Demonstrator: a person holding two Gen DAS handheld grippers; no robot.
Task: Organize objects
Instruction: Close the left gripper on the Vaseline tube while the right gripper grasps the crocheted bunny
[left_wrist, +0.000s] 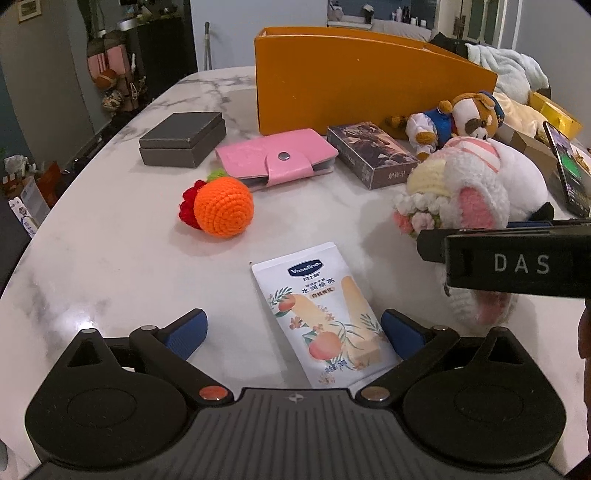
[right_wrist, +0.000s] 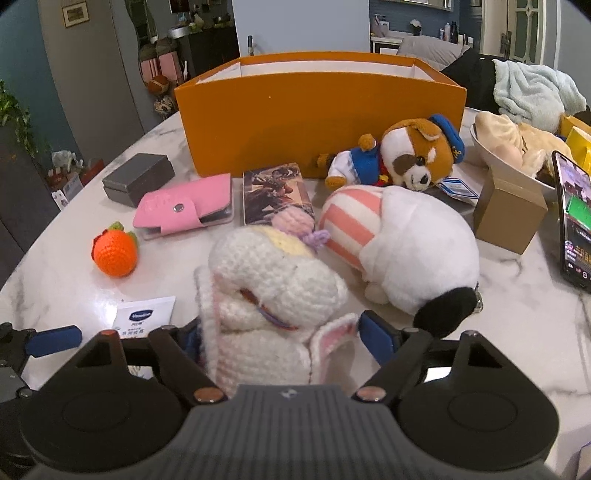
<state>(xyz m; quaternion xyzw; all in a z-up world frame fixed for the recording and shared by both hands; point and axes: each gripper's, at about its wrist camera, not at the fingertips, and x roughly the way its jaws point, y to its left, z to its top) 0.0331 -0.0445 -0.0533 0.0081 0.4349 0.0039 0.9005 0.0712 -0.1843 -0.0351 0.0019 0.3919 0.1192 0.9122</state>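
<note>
Two tools over a cluttered marble counter (left_wrist: 92, 258), in front of the orange box (right_wrist: 317, 122).

The right tool (right_wrist: 275, 332) straddles the crocheted bunny (right_wrist: 273, 280), which lies well in front of the orange box; whether its pads press the yarn I cannot tell. The left tool (left_wrist: 293, 328) gapes wide around the Vaseline sachet (left_wrist: 321, 314), gripping nothing, farther out from the box than the orange crochet ball (left_wrist: 223, 206).

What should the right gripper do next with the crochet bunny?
Probably finish closing. The right gripper straddles the crochet bunny, with its right pad seemingly just short of the ear. The orange box behind stands open, ready for it.
</note>
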